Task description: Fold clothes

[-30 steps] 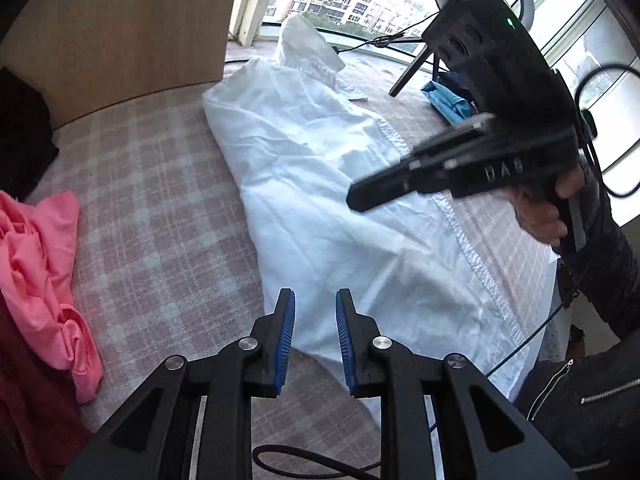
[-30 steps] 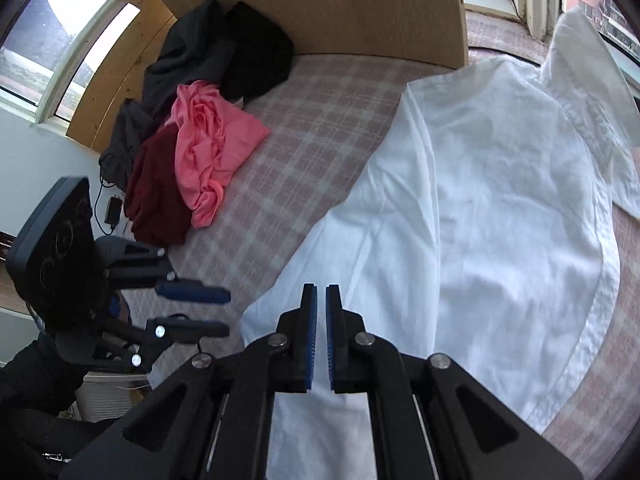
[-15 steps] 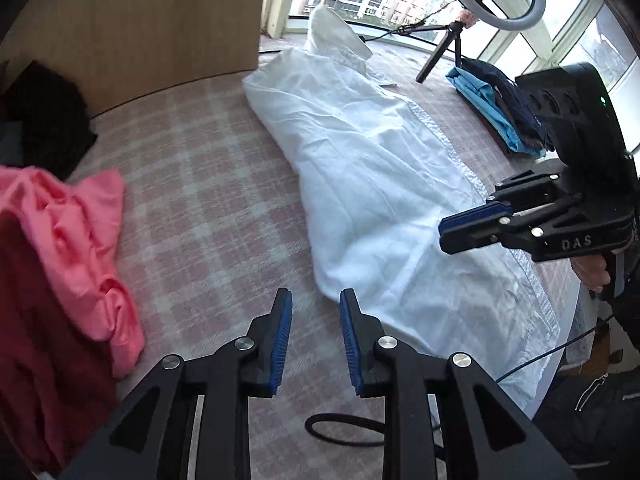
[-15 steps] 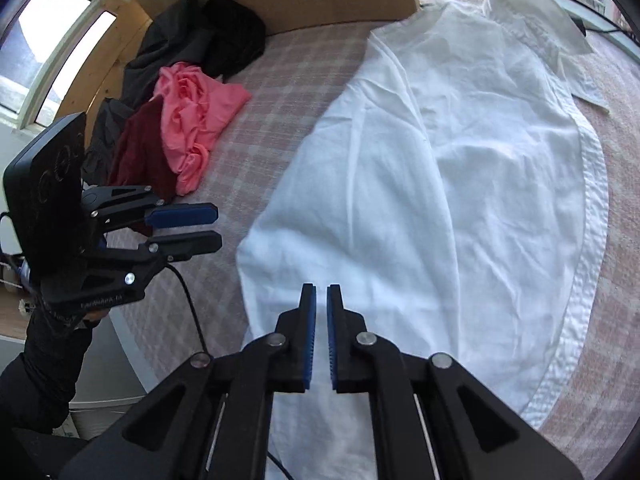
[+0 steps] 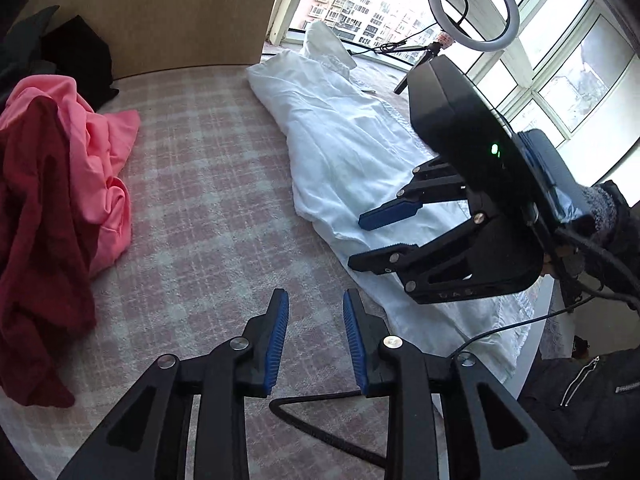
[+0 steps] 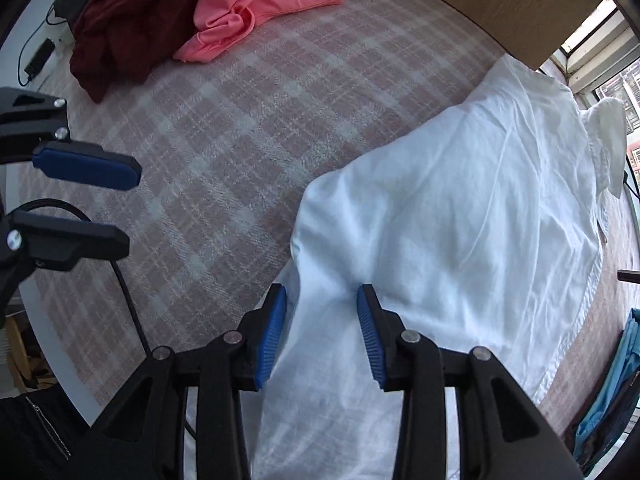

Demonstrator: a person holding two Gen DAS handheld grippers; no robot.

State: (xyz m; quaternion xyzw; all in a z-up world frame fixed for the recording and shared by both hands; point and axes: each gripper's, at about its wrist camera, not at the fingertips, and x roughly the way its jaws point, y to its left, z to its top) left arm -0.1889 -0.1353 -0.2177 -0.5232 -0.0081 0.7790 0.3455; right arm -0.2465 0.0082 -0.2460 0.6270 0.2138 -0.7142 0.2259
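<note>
White shirt (image 6: 460, 208) lies flat, lengthwise on the pink plaid bedcover (image 6: 240, 128), collar (image 6: 608, 140) toward the window end, hem toward the person. In left wrist view the same shirt (image 5: 348, 152) runs along the right half of the bed, bedcover (image 5: 208, 200) bare to its left.

Right gripper (image 6: 322, 328) sits over the shirt's near end w/ jaws spread wide; fabric shows between the blue pads (image 6: 370, 336), nothing pinched. Whether the pads touch the cloth can't be told. From the left cam, right gripper (image 5: 374, 240) hangs above the shirt's left edge, fingers apart.

Left gripper (image 5: 316, 340) is off the shirt, over plain bedcover just left of the shirt's lower edge, jaws moderately open, empty. Seen from the right cam, left gripper (image 6: 126, 206) is well apart from the shirt, at far left.

Beyond: pink garment (image 5: 100, 168) and dark red garment (image 5: 36, 240) heaped at the bed's left side, black clothes (image 5: 76, 56) behind them by the wooden headboard (image 5: 160, 12). Ring light (image 5: 474, 4) stands by the window.
</note>
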